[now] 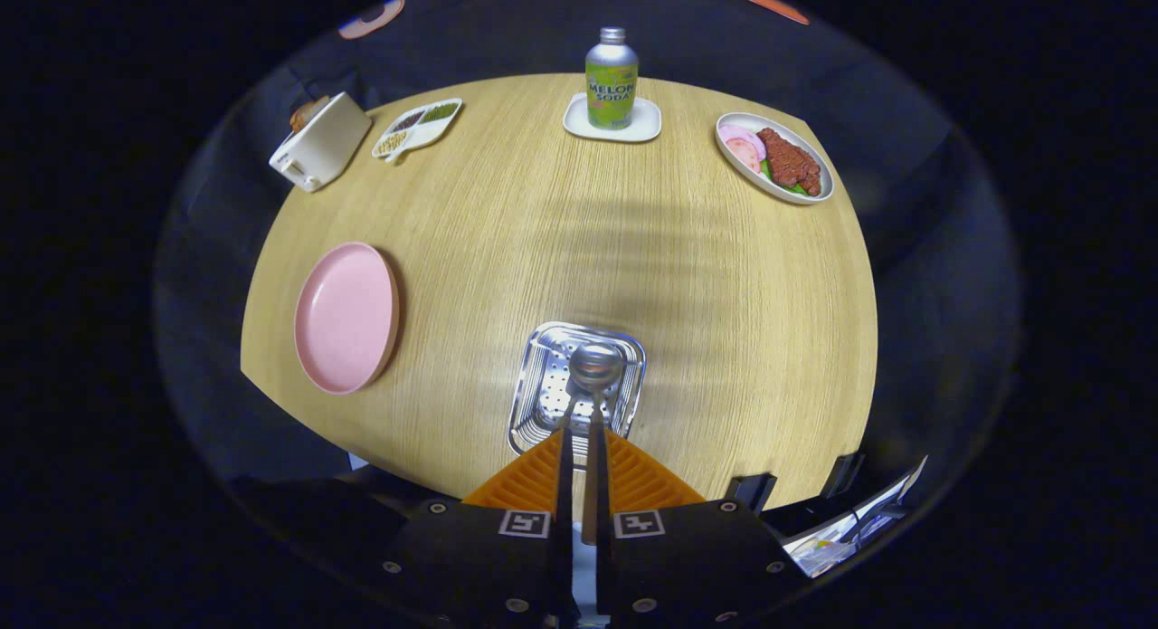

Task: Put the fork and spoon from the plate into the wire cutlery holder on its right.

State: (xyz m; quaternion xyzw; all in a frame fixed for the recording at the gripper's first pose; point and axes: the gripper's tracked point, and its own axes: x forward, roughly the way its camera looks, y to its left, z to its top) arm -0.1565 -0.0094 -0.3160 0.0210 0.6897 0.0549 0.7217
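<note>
Cutlery task, stock by descending size.

Round wooden table (pixel 561 240): bears every item listed below.

Pink plate (pixel 346 317): sits well to the left of the fingers, bare, with neither fork nor spoon on it.

Metal cutlery holder (pixel 576 389): lies to the plate's right, just ahead of the fingers and directly under the spoon bowl. It reads here as a perforated rectangular basket seen from above; whether the fork lies inside cannot be told.

Toaster (pixel 319 142), divided snack dish (pixel 418 127), soda bottle (pixel 612 79) on a white coaster (pixel 612 122), and a plate of meat and sliced food (pixel 774 157): ranged along the far rim, well apart from the work.

Gripper (pixel 580 448): fingers drawn together and clamped on the spoon's handle, one pad on each side.

Spoon (pixel 594 368): held by its handle between the fingers, bowl forward, poised above the holder's opening.

Step in hand, as judged: the spoon's delivery, carried to its drop point and not yet let go.

Next move, as judged: lower or tip the spoon so the bowl enters the basket within its walls, then part the fingers; releasing from height risks a bounce against the rim.
</note>
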